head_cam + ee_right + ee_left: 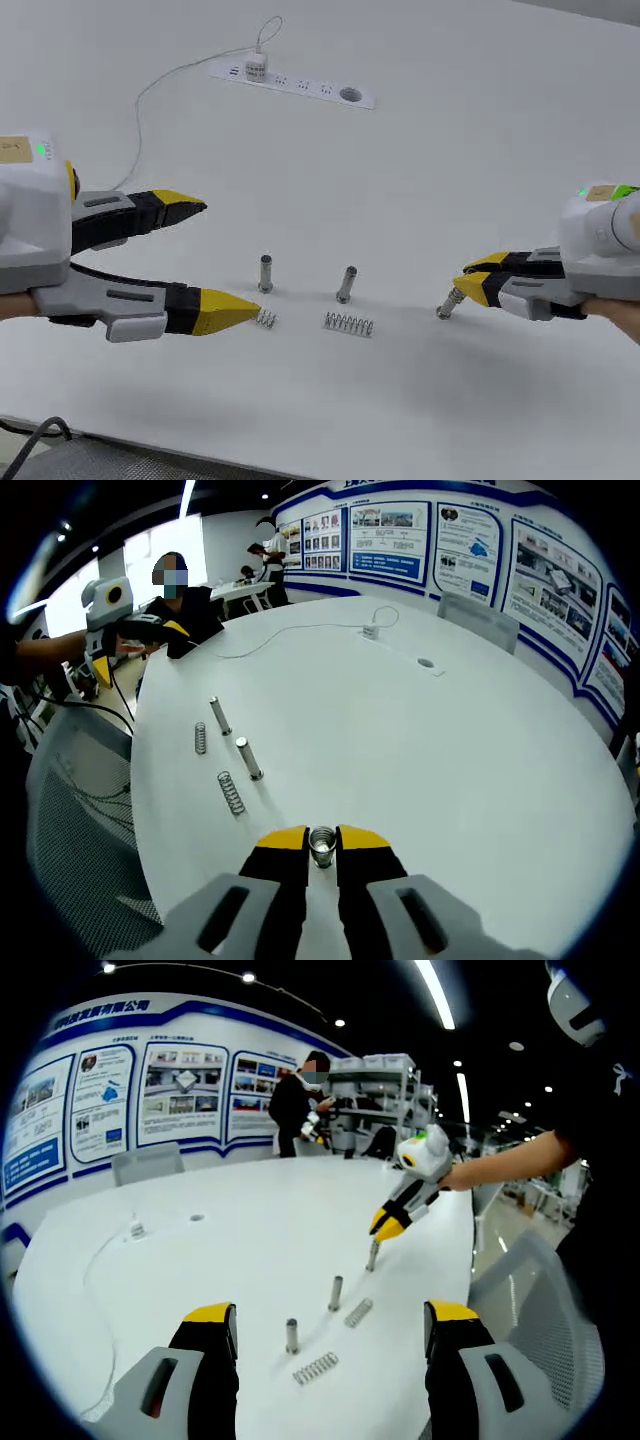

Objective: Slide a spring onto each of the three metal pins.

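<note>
Springs (pixel 348 323) lie loose on the bench (pixel 450 150) beside two upright pins (pixel 266 272); a third, tilted pin (pixel 449 304) is pinched by the right gripper (pixel 462 275) and, leaning so, could be toppled on release. The left gripper (pixel 232 261) is held spread.

From the headset we look forward and down across the tabletop (pixel 450 150). The camera on our left tongs (pixel 330 1312), set low, faces the right tongs (pixel 387 1225). Theirs faces the opposite way, with the gripped pin (pixel 322 845) close at lower centre. All three views share the loose springs (pixel 348 323).
</note>
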{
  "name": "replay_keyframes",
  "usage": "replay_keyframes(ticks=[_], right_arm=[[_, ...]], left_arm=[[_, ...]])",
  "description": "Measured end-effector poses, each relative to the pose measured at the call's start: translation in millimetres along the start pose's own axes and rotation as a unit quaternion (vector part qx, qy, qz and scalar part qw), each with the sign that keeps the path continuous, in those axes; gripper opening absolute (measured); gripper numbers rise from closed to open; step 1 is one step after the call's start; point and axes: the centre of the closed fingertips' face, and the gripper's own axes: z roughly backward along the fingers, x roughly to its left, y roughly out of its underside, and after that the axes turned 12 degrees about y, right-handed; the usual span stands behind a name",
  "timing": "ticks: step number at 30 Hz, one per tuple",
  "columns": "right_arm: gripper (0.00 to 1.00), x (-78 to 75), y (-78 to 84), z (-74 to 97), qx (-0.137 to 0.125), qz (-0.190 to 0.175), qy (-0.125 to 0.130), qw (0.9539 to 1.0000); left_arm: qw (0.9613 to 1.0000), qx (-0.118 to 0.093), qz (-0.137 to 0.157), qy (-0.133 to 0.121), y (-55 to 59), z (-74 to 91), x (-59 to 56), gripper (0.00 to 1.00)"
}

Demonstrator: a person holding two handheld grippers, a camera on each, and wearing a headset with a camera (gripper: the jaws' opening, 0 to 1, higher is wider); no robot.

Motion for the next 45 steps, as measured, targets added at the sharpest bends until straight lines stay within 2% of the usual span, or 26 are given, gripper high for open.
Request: replay_keyframes(ticks=[10, 27, 33, 45], right_arm=[[0.11, 2.5, 11.0, -8.2, 0.008, -0.007, 0.001, 0.9999], [0.11, 7.2, 19.1, -19.1, 0.012, -0.003, 0.001, 0.9999], [0.11, 7.4, 21.5, -22.1, 0.011, 0.017, 0.002, 0.9998], [0.12, 6.9, 20.3, -20.8, 0.002, 0.052, 0.002, 0.9986]], left_arm=[[1.0, -0.002, 0.001, -0.003, -2.6, -0.6, 1.1, 0.77], [0.9999, 0.007, 0.007, -0.007, 4.6, 0.6, 0.0, 0.77], [0.9998, 0.015, 0.007, -0.005, 7.1, -2.3, -1.3, 0.77], [0.9999, 0.014, 0.002, -0.007, 0.1, -4.8, -2.7, 0.76]])
